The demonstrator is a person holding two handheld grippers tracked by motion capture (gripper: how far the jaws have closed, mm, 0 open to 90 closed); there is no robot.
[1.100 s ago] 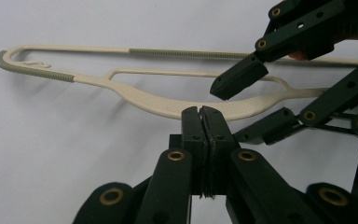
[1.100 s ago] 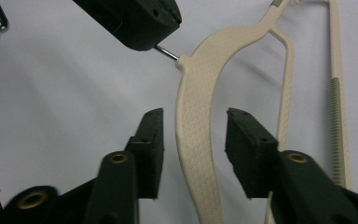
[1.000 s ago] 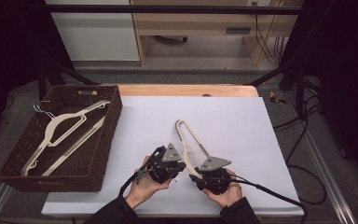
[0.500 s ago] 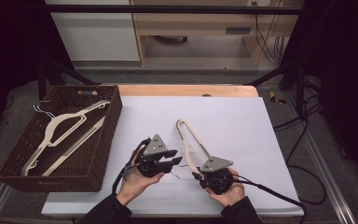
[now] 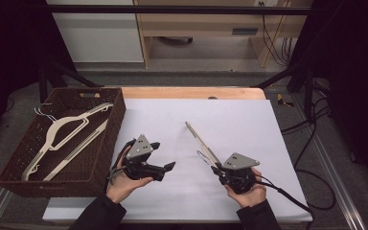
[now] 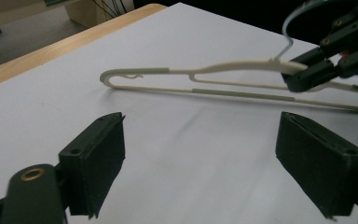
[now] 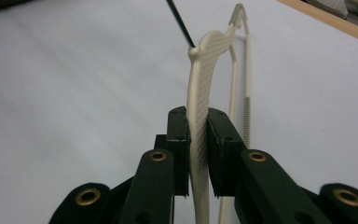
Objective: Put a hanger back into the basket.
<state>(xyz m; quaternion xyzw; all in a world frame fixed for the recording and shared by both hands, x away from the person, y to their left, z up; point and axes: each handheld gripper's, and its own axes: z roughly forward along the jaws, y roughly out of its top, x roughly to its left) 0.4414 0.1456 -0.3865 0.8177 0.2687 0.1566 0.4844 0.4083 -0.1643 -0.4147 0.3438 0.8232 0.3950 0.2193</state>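
A cream plastic hanger point(image 5: 201, 143) with a metal hook stands tilted on edge over the white table sheet. My right gripper point(image 5: 220, 168) is shut on its lower arm; its jaws have just been closing further. In the right gripper view the pads press on both sides of the hanger point(image 7: 205, 70) at my right gripper point(image 7: 198, 135). My left gripper point(image 5: 163, 155) is to the hanger's left, apart from it. Its jaws have just been opening, with nothing between them. From my left gripper point(image 6: 209, 158) the hanger point(image 6: 214, 70) lies ahead, its far end held by the right gripper point(image 6: 298, 74).
A dark wicker basket point(image 5: 117, 120) at the table's left holds two more cream hangers point(image 5: 62, 132). The white sheet point(image 5: 239, 120) covers most of the wooden table. Cables point(image 5: 311, 191) trail off the right edge.
My left gripper let go of the hanger, opened and drew away to the left. My right gripper moved right and lifted the hanger onto its edge.
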